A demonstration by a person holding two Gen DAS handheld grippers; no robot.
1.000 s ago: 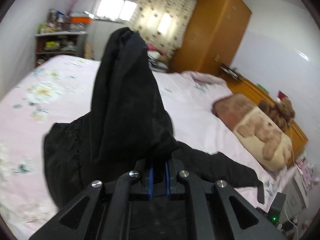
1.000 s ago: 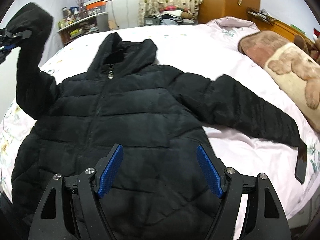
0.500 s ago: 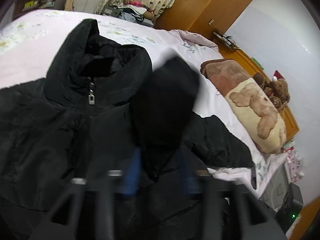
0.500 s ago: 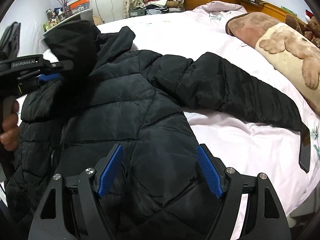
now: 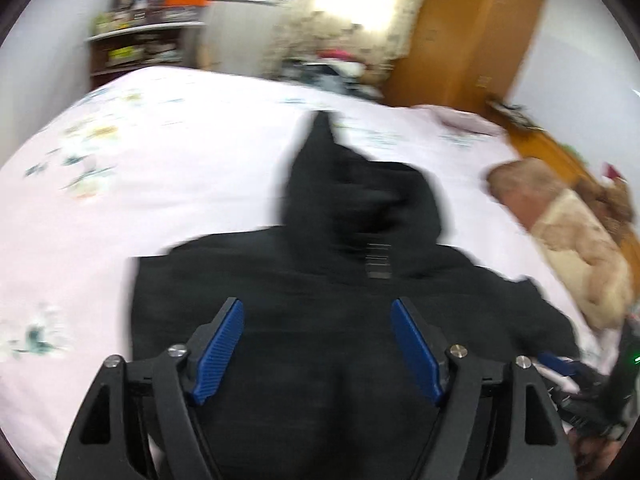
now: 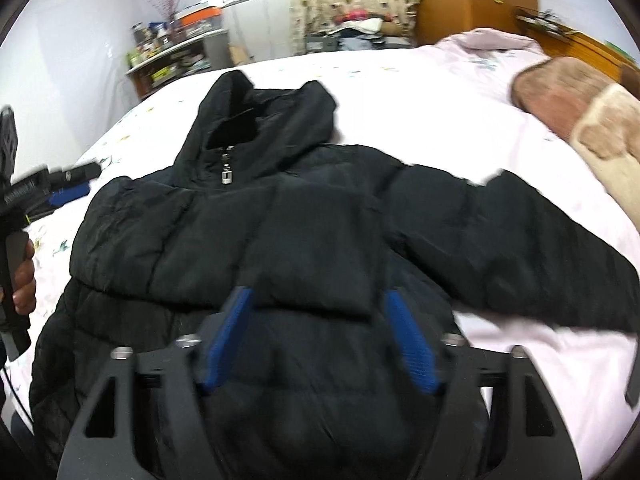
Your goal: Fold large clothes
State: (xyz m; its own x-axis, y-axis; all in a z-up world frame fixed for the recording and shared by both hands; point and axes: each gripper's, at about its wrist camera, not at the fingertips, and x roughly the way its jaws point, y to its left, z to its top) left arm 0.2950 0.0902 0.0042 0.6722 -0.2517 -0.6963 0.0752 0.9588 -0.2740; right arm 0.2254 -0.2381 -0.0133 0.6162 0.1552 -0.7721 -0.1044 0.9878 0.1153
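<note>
A black hooded puffer jacket (image 6: 280,248) lies front up on the pink bed (image 6: 420,92). One sleeve (image 6: 312,248) is folded across its chest; the other sleeve (image 6: 540,256) stretches out to the right. The jacket also fills the blurred left wrist view (image 5: 320,300). My left gripper (image 5: 318,344) is open and empty above the jacket's body; it also shows at the left edge of the right wrist view (image 6: 64,194). My right gripper (image 6: 318,340) is open and empty, just above the folded sleeve's cuff.
A brown and cream pillow (image 6: 580,108) and a teddy bear (image 5: 612,200) lie at the bed's right side. A shelf with clutter (image 6: 176,52) and an orange wardrobe (image 5: 472,40) stand beyond the bed. The bed's edge runs along the lower right.
My left gripper carried the sleeve across the jacket's chest, let it go, opened and drew back to the left. My right gripper stayed open over the jacket.
</note>
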